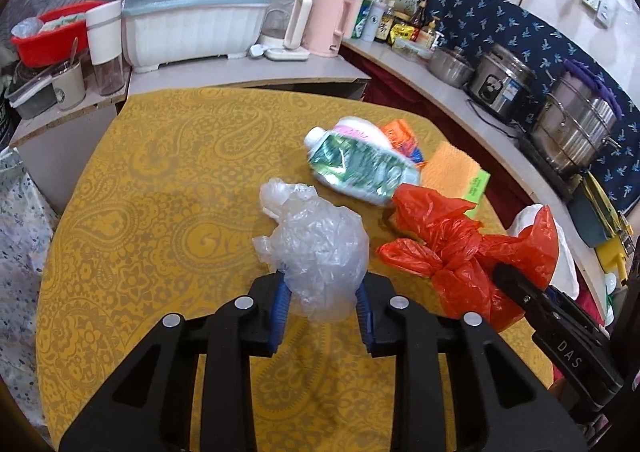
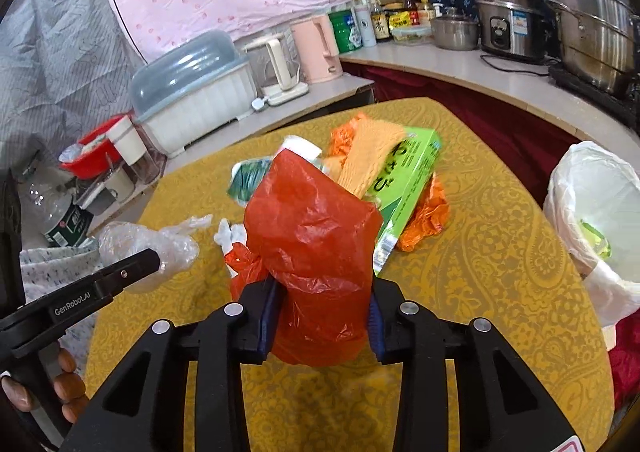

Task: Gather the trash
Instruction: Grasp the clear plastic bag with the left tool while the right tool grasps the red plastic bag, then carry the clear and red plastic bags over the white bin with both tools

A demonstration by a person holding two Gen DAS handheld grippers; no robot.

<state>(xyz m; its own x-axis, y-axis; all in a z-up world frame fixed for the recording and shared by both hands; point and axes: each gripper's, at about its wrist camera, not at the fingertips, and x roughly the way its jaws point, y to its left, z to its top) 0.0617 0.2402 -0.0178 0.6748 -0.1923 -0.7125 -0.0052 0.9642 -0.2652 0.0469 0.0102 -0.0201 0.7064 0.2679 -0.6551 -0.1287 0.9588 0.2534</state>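
My left gripper (image 1: 320,302) is shut on a crumpled clear plastic bag (image 1: 316,240) above the yellow patterned table (image 1: 160,212). My right gripper (image 2: 322,318) is shut on a red plastic bag (image 2: 316,236), which also shows in the left wrist view (image 1: 464,248). Beyond them lie a crushed white and green bottle (image 1: 356,160), an orange wrapper (image 1: 400,134), and a green box (image 2: 412,172) with an orange cloth (image 2: 372,152) on it. A bin lined with a white bag (image 2: 596,204) stands at the table's right edge.
A counter (image 1: 248,68) behind the table holds a covered dish rack (image 1: 196,12), kettles (image 1: 324,24), bottles, a rice cooker (image 1: 500,84) and steel pots (image 1: 576,128). A red basin (image 1: 48,36) and cups stand at the left.
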